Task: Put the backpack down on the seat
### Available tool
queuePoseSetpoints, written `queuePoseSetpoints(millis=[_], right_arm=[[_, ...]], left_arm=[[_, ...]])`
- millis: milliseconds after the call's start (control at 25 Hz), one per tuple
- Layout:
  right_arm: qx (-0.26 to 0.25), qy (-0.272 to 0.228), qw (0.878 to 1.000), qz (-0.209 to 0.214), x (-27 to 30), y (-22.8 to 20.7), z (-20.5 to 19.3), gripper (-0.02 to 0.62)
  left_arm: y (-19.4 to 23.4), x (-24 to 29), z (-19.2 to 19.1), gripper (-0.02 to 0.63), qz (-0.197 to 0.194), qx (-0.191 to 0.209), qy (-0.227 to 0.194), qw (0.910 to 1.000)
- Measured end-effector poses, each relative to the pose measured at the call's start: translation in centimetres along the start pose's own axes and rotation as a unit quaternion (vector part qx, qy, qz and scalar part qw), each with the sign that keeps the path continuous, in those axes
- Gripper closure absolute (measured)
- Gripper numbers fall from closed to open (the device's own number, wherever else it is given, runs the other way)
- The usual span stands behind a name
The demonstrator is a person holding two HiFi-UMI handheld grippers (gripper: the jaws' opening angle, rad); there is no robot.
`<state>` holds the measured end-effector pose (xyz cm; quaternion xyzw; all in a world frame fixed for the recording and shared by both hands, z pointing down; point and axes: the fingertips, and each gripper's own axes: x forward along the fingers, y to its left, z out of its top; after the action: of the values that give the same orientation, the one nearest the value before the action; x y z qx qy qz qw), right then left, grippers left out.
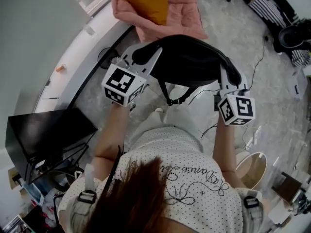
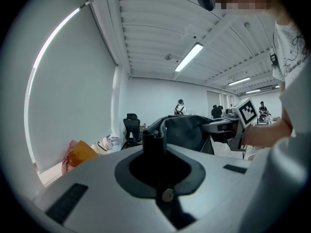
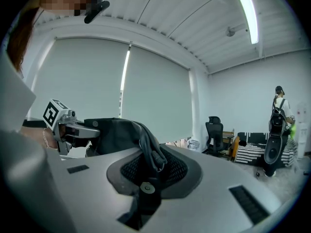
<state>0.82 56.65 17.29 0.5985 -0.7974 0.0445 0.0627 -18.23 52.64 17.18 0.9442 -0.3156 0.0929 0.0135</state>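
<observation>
A black backpack (image 1: 187, 62) hangs in the air in front of the person, stretched between both grippers. My left gripper (image 1: 141, 57) is shut on a black fold at its left end, seen close up in the left gripper view (image 2: 154, 142). At the bag's right end, my right gripper (image 1: 231, 79) is shut on an edge with mesh and a zipper (image 3: 151, 154). The seat, a pink cushion (image 1: 180, 11) with an orange pillow (image 1: 146, 1), lies on the floor beyond the bag. A strap with a buckle (image 1: 175, 100) dangles under the bag.
A black screen (image 1: 46, 135) stands low at the left by the curved white wall ledge (image 1: 73, 67). Cables (image 1: 257, 67) run over the grey floor at right, near a round white bin (image 1: 252, 169). A black office chair (image 2: 131, 127) and distant people (image 2: 181, 107) stand across the room.
</observation>
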Motion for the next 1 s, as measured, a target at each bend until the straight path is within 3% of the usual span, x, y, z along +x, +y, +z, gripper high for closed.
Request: queuePoseSetpoints(millis=[200, 600, 1000], right_arm=[[0.002, 0.004, 1.000, 0.013, 3.7, -1.7, 0.4, 0.535], [-0.015, -0.012, 0.998, 0.060, 14.5, -9.9, 3.8, 0.534], [-0.029, -0.053, 0.995, 0.079, 20.7, -16.1, 8.4, 0.534]], left_arm=[[2.9, 2.9, 0.2, 0.588, 0.010, -0.016, -0.004, 0.9998], [9.6, 13.1, 3.1, 0.588, 0.057, -0.030, -0.023, 0.9977], [13.1, 19.6, 8.3, 0.587, 0.087, 0.000, -0.044, 0.9952]])
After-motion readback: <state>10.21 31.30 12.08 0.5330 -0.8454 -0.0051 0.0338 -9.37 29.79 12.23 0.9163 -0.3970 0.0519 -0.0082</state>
